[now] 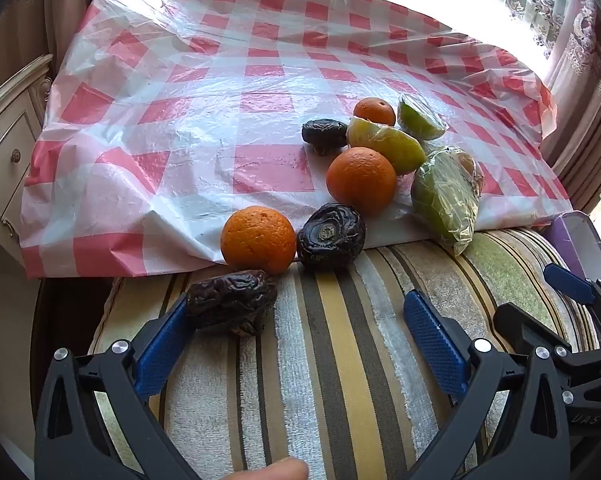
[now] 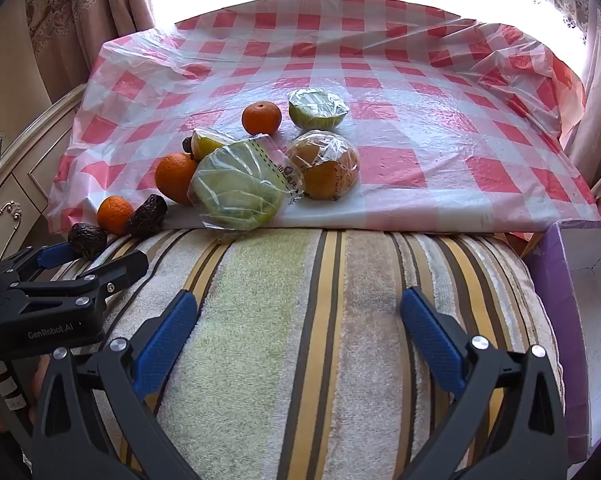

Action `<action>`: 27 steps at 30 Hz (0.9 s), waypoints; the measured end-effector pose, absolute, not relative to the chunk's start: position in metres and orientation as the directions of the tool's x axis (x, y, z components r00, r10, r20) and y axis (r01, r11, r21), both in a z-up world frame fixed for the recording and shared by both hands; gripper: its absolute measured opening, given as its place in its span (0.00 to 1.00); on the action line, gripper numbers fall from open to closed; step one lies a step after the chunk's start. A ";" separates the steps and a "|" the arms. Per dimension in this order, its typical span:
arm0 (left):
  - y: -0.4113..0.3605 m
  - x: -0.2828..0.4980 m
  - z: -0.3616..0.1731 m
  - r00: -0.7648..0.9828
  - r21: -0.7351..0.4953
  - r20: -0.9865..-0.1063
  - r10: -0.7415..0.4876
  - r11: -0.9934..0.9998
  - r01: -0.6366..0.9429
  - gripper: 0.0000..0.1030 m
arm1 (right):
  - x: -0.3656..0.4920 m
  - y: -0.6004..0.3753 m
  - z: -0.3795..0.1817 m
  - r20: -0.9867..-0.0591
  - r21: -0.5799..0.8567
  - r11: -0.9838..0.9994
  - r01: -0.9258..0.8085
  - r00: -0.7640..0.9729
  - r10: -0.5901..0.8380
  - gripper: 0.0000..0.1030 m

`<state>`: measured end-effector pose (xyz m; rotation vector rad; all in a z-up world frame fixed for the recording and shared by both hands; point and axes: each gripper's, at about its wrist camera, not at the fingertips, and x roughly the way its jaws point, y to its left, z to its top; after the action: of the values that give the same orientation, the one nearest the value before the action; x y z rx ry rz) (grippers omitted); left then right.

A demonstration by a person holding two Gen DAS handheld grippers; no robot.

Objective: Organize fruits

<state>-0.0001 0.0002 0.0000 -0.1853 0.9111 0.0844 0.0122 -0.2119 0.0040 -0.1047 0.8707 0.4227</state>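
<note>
A pile of fruit lies at the near edge of a red-checked plastic cloth (image 1: 220, 92). In the left wrist view I see three oranges (image 1: 258, 239) (image 1: 361, 180) (image 1: 374, 111), three dark dried dates (image 1: 232, 306) (image 1: 330, 237) (image 1: 324, 135), and plastic-wrapped green citrus pieces (image 1: 446, 194) (image 1: 384, 144). My left gripper (image 1: 296, 312) is open over a striped towel (image 1: 340, 360); its left finger touches the nearest date. My right gripper (image 2: 298, 312) is open and empty over the towel, in front of the wrapped green fruit (image 2: 236, 190) and a wrapped orange fruit (image 2: 324, 164).
A purple-edged box (image 2: 572, 300) stands at the right of the towel. A cream cabinet (image 1: 4, 140) stands at the left. Curtains and a bright window lie behind the table. The left gripper also shows in the right wrist view (image 2: 60, 280).
</note>
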 end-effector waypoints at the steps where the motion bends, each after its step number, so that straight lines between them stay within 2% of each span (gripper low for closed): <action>1: 0.000 0.000 0.000 0.606 -0.118 -0.796 -0.001 0.981 -0.153 0.96 | 0.012 -0.212 0.004 -0.761 0.081 0.912 -0.401 0.566 0.316 0.99; 27: 0.000 0.000 0.000 0.608 -0.119 -0.794 -0.002 0.981 -0.152 0.96 | 0.012 -0.212 0.004 -0.759 0.084 0.912 -0.401 0.567 0.319 0.99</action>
<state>0.0000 0.0000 -0.0001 -0.1813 0.9142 0.0874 0.0123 -0.2122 0.0042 -0.1020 0.8706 0.4241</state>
